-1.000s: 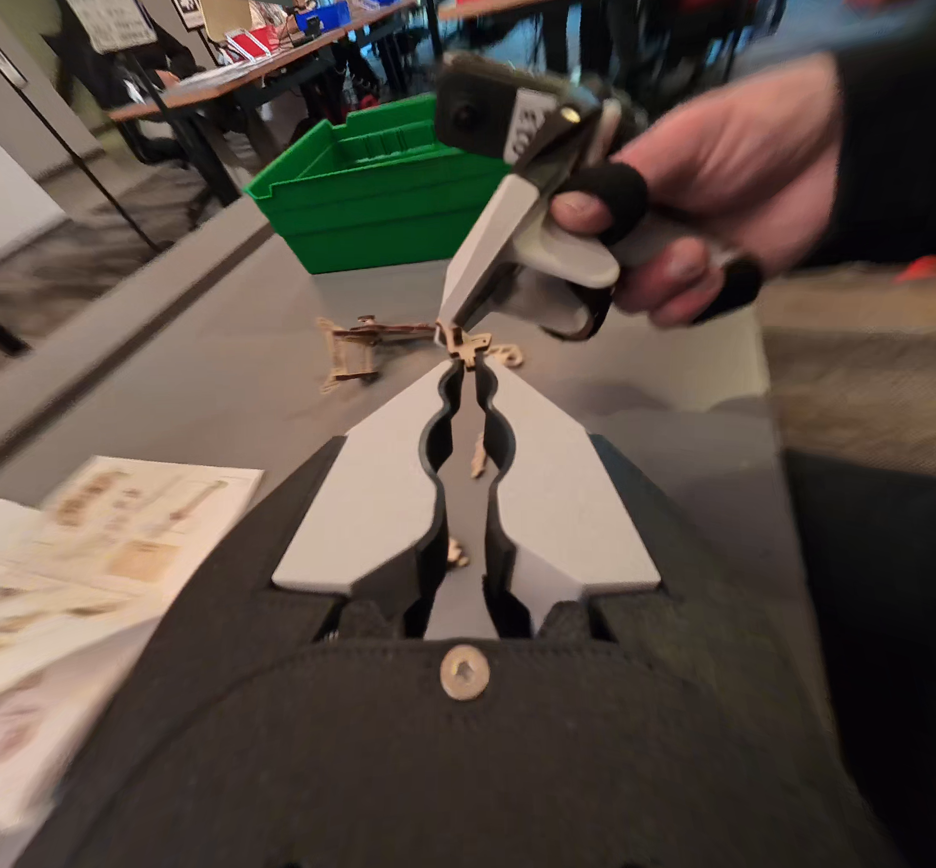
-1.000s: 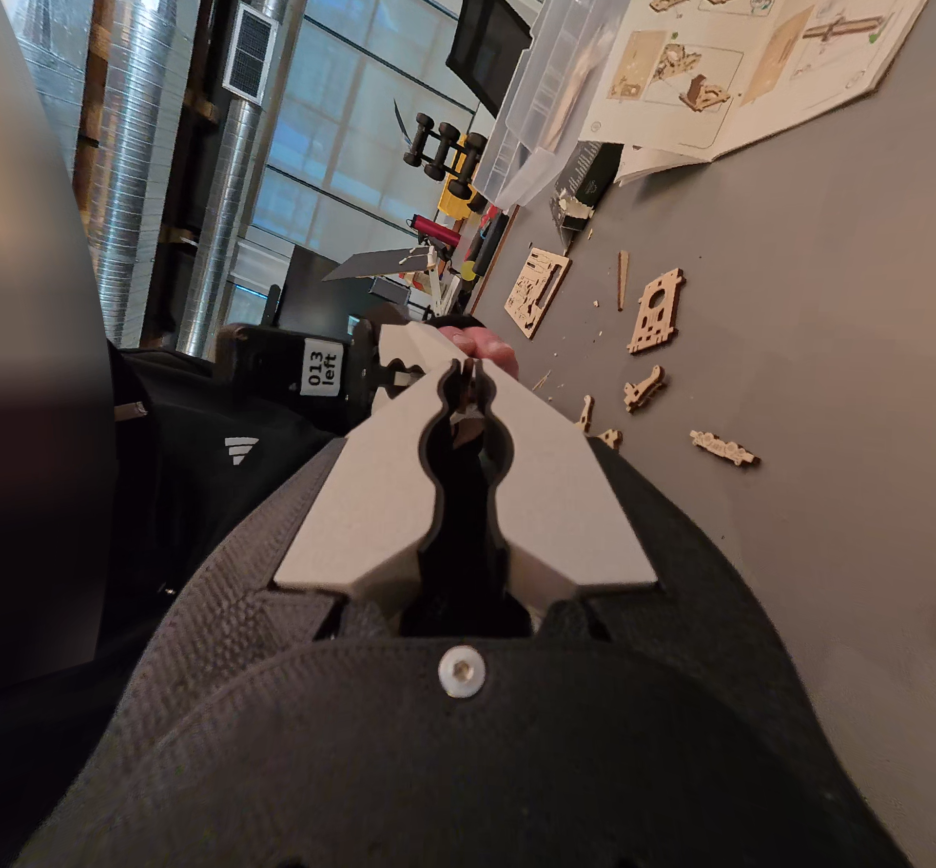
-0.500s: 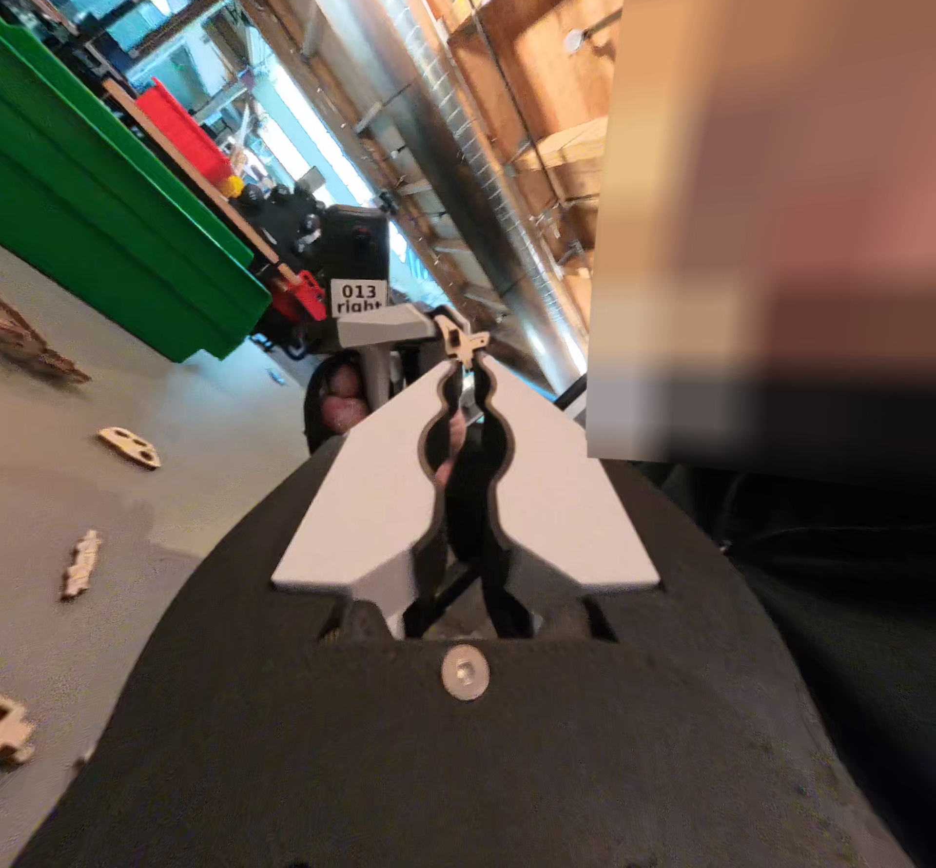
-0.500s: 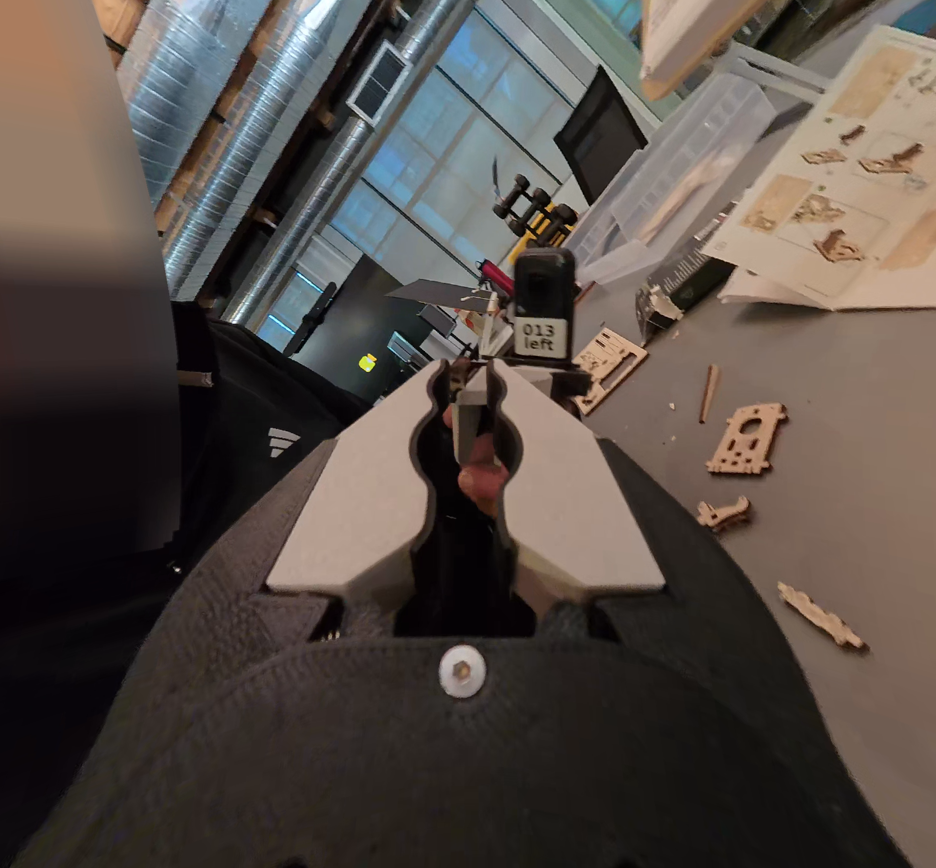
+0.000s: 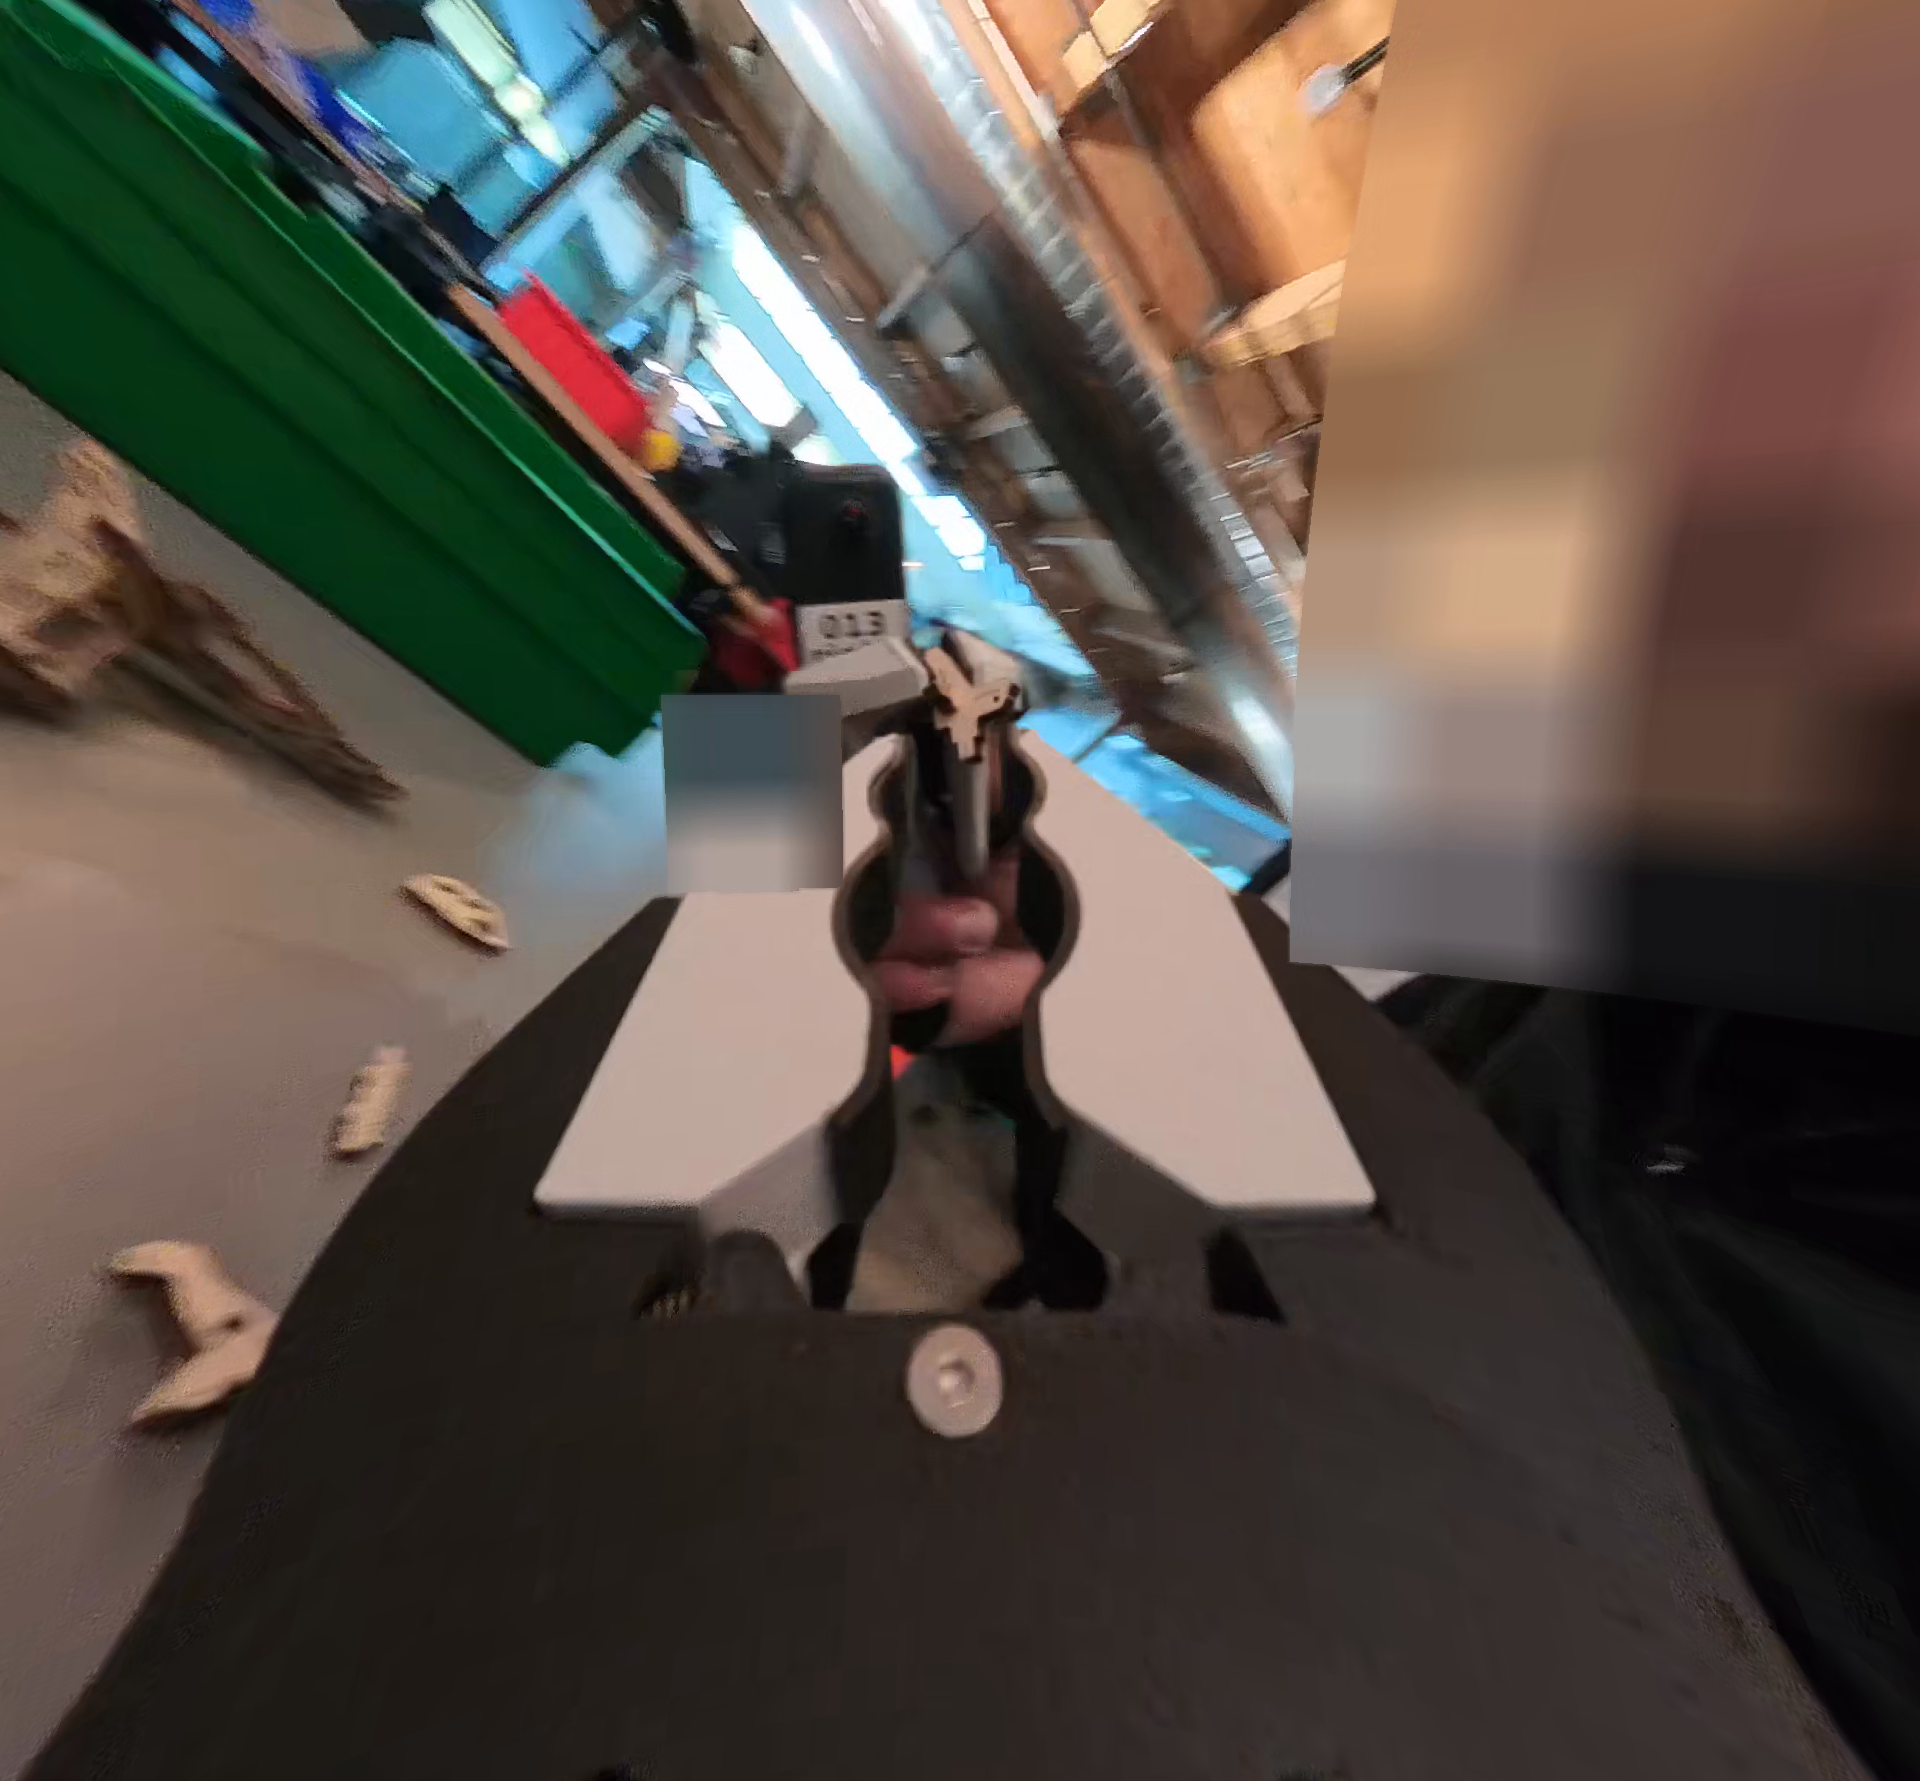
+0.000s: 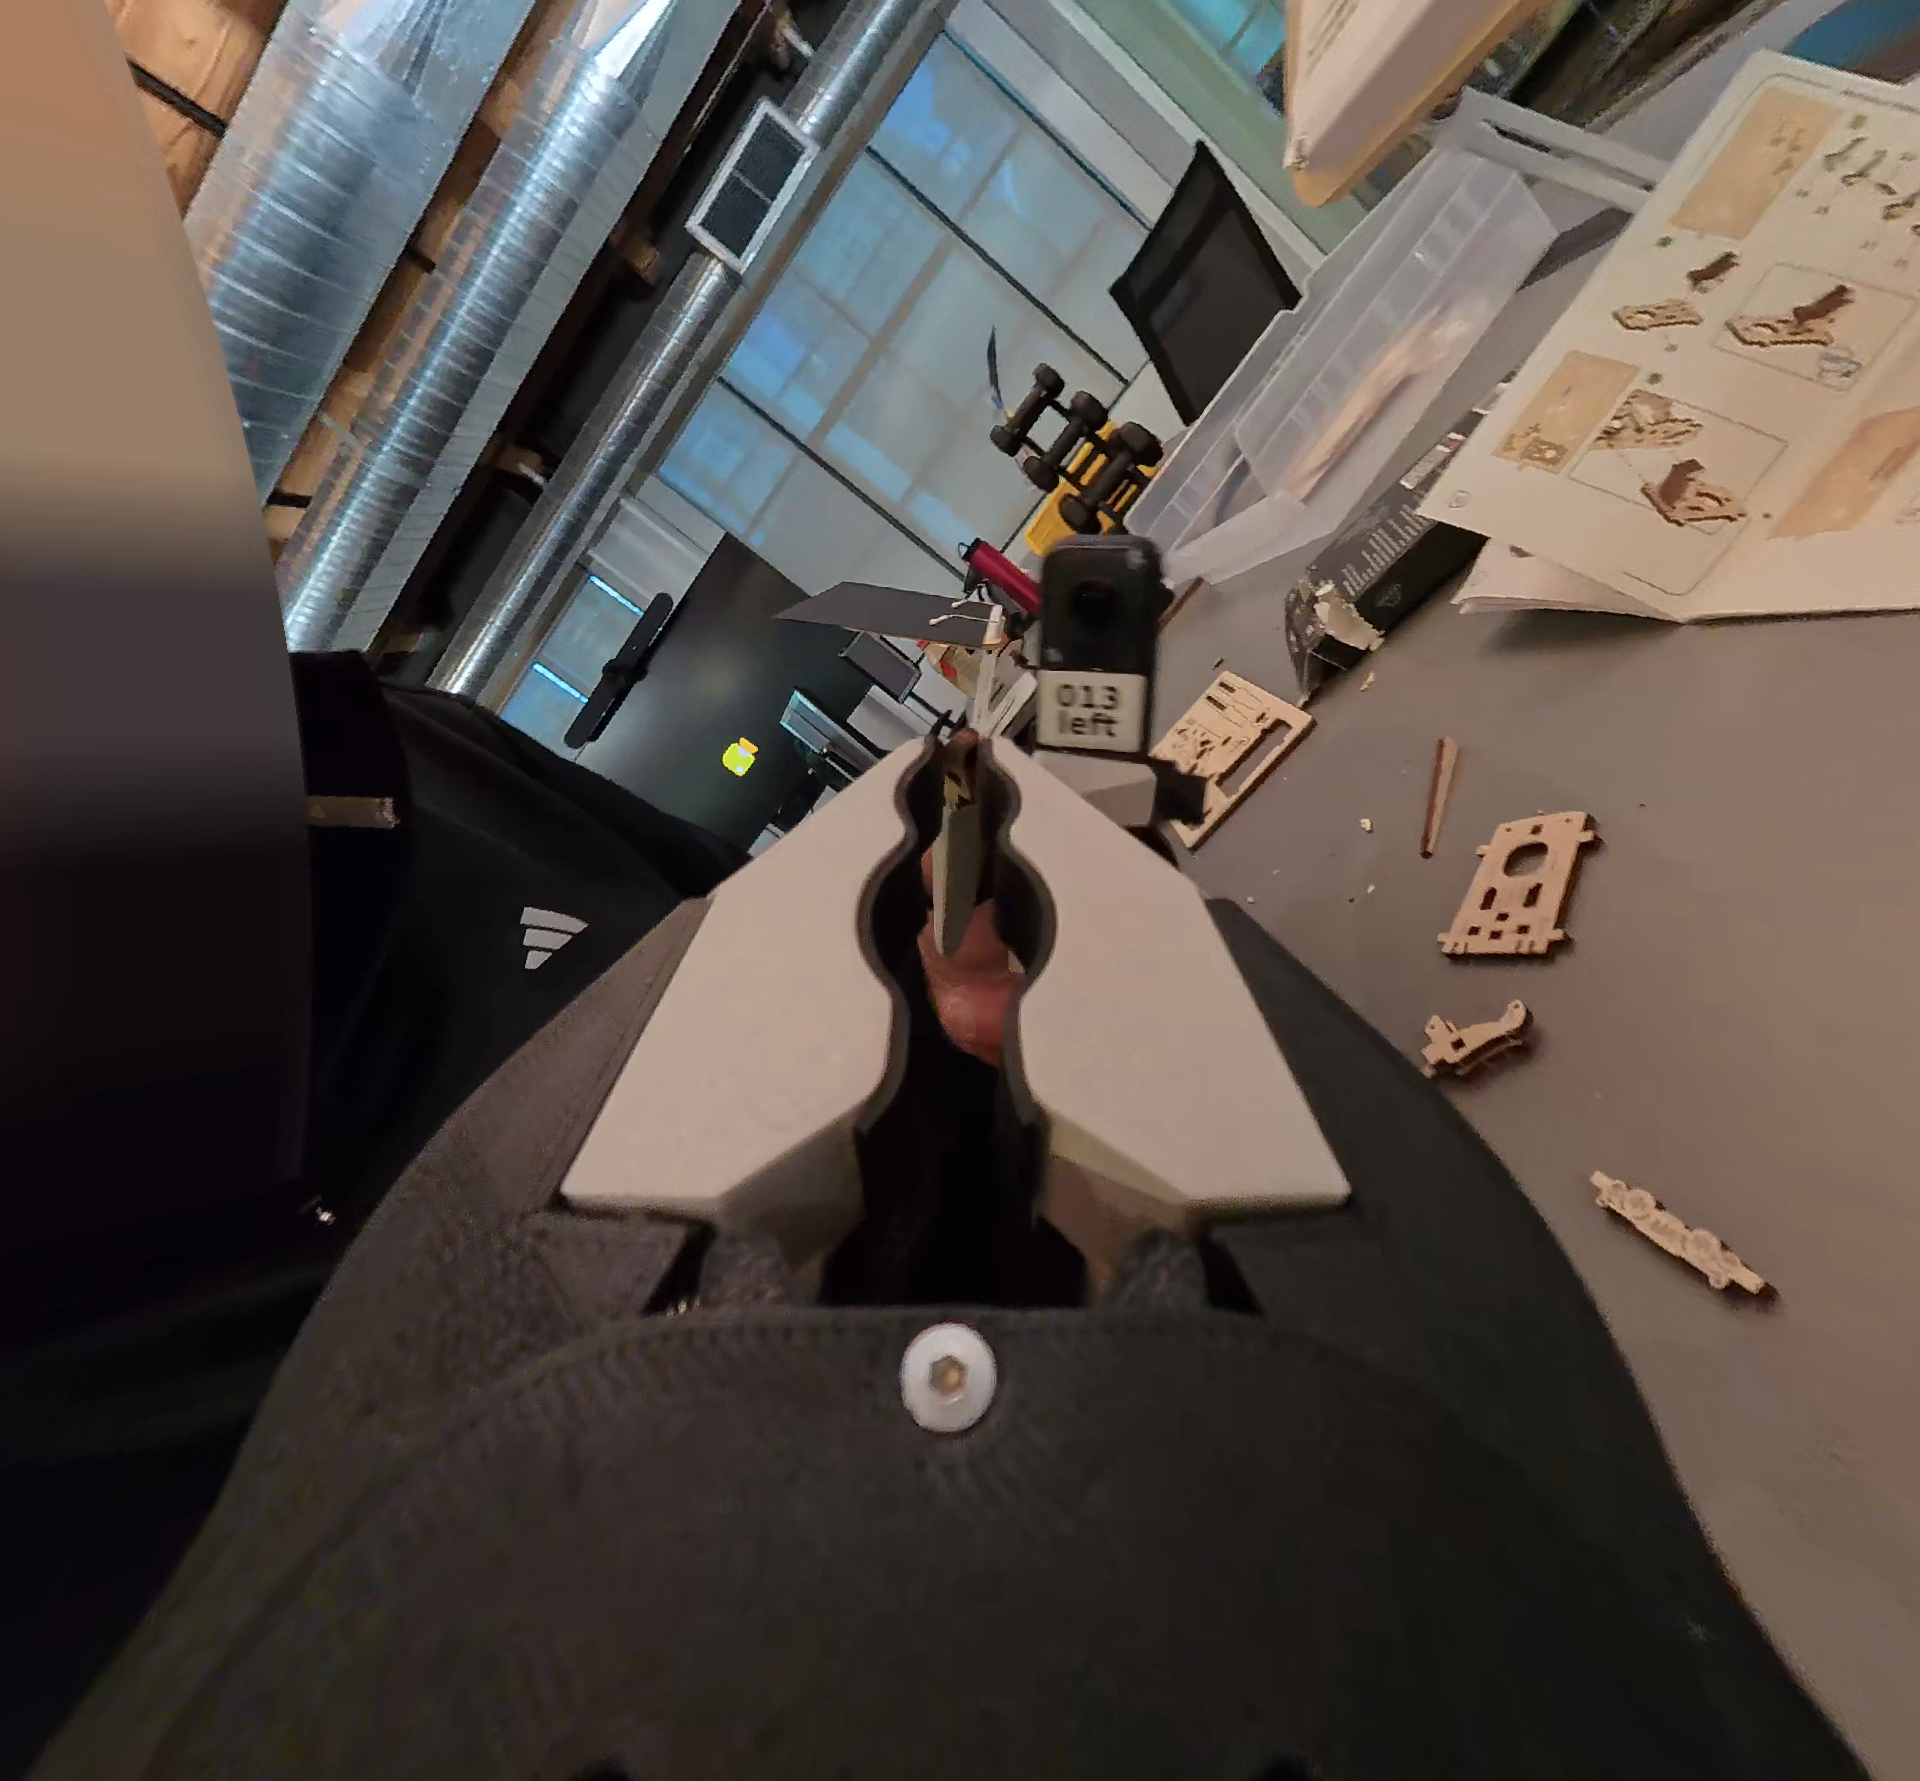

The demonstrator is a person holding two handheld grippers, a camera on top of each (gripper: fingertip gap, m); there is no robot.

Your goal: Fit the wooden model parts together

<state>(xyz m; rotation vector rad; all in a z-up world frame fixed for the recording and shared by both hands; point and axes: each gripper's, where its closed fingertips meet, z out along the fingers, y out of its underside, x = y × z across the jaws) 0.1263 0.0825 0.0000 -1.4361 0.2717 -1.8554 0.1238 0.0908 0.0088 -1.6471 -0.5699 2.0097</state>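
Small cross-shaped wooden part (image 5: 964,705) up in the air above the table, right where the two tools meet tip to tip. Pinched in the right gripper (image 6: 958,757), tips pressed onto the thin wood. Left gripper (image 5: 961,755) brought nose-on to it, jaws parted only by a narrow slit with the part inside; cannot tell whether its pads bear on the wood or on a second piece.

Judged step: mating a tab and slot in mid-air. Best done by lining up both tools on one axis, keeping the part square to the slot, pushing straight and gently, no twisting. Thin laser-cut wood likely to snap or pop out of the pads under a sideways load. Worth holding close to the joint, not out at a limb.

Below, a grey table (image 6: 1662,796) strewn with loose pieces: a perforated plate (image 6: 1519,884), a small bracket (image 6: 1481,1040), a toothed strip (image 6: 1678,1246), an emptied sheet frame (image 6: 1231,755). Instruction sheet (image 6: 1714,360) and clear plastic box (image 6: 1382,349) at the far edge. On the other side, a blurred, partly built model (image 5: 125,609) near a green bin (image 5: 260,360). Beyond, a workshop hall with silver ducts (image 6: 468,277) and tall windows.
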